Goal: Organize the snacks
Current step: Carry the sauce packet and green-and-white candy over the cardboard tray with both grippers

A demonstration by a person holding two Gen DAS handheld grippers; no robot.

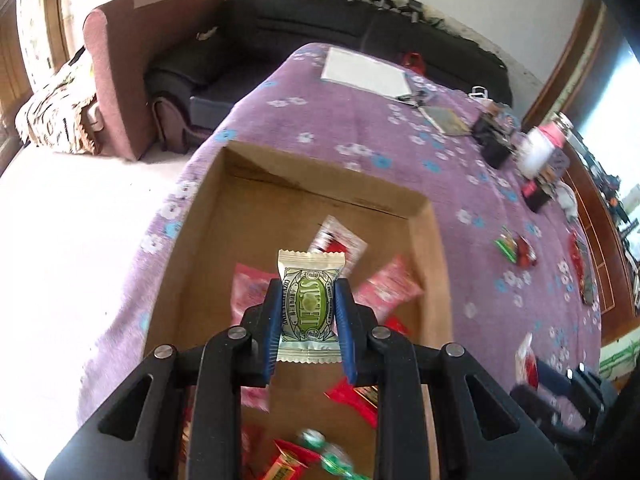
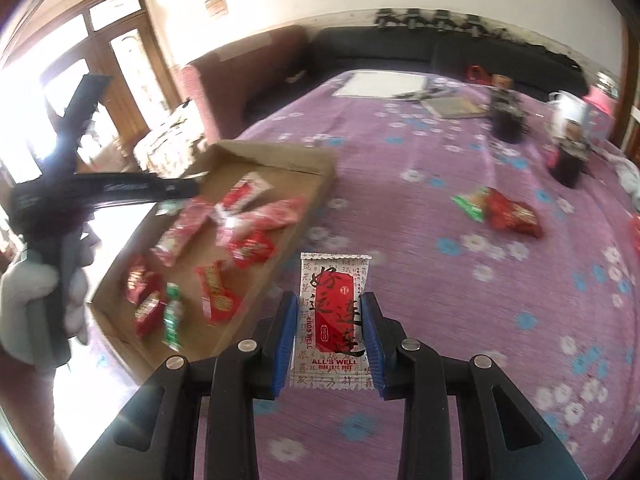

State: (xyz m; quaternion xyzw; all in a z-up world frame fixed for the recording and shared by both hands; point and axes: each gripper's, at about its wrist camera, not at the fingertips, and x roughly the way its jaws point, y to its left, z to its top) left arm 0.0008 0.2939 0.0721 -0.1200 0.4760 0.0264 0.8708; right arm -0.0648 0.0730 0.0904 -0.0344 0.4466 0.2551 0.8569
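Left gripper (image 1: 307, 310): two black moulded plastic linkage arms with triangular cut-outs, four round silver pivot pins, and ribbed blue rubber pads (image 1: 345, 328) lining the inner face of each finger

Right gripper (image 2: 330, 336): identical build, black linkage arms, four silver pivot pins, ribbed blue pads (image 2: 370, 334)

In the right wrist view the left unit shows a long black body with faint pale lettering along its side, gripped by a hand in a light grey fabric glove (image 2: 28, 304)
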